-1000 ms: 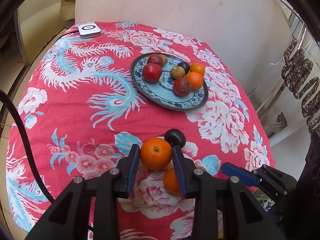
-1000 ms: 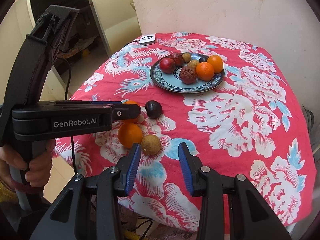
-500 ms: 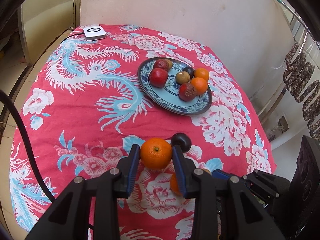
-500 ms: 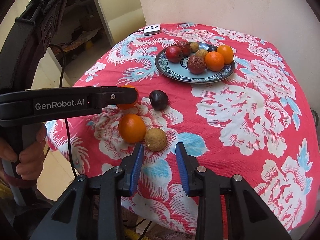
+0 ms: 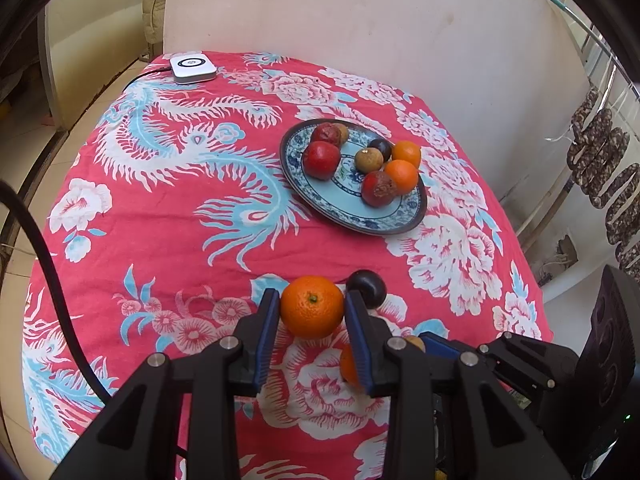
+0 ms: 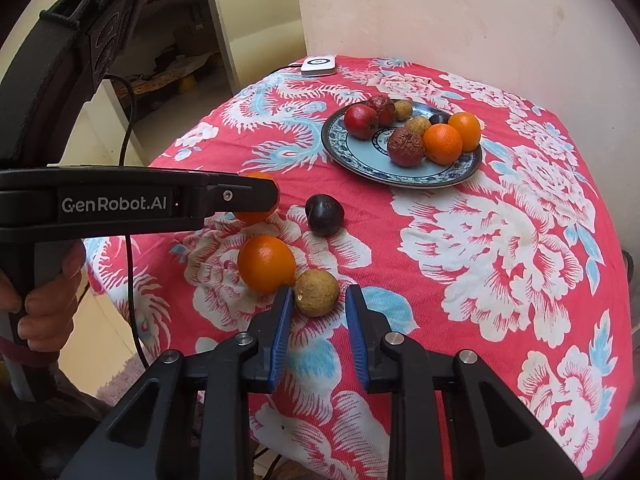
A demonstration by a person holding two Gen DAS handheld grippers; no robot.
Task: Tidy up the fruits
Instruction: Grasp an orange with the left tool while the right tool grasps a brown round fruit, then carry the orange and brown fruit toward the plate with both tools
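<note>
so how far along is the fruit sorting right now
Done: eight fruits sit on the plate. In hand: the left gripper is shut on an orange, lifted off the cloth; the right gripper is open around the tan fruit, not yet gripping. Left: that tan fruit, the second orange and the dark plum on the tablecloth.

Bright, soft daylight fills both views, laying faint shadows under the fruit on the red flower-patterned cloth of the counter (image 6: 480, 248). Focus is sharp; fisheye bending curves the edges (dark vignette in the corners).
</note>
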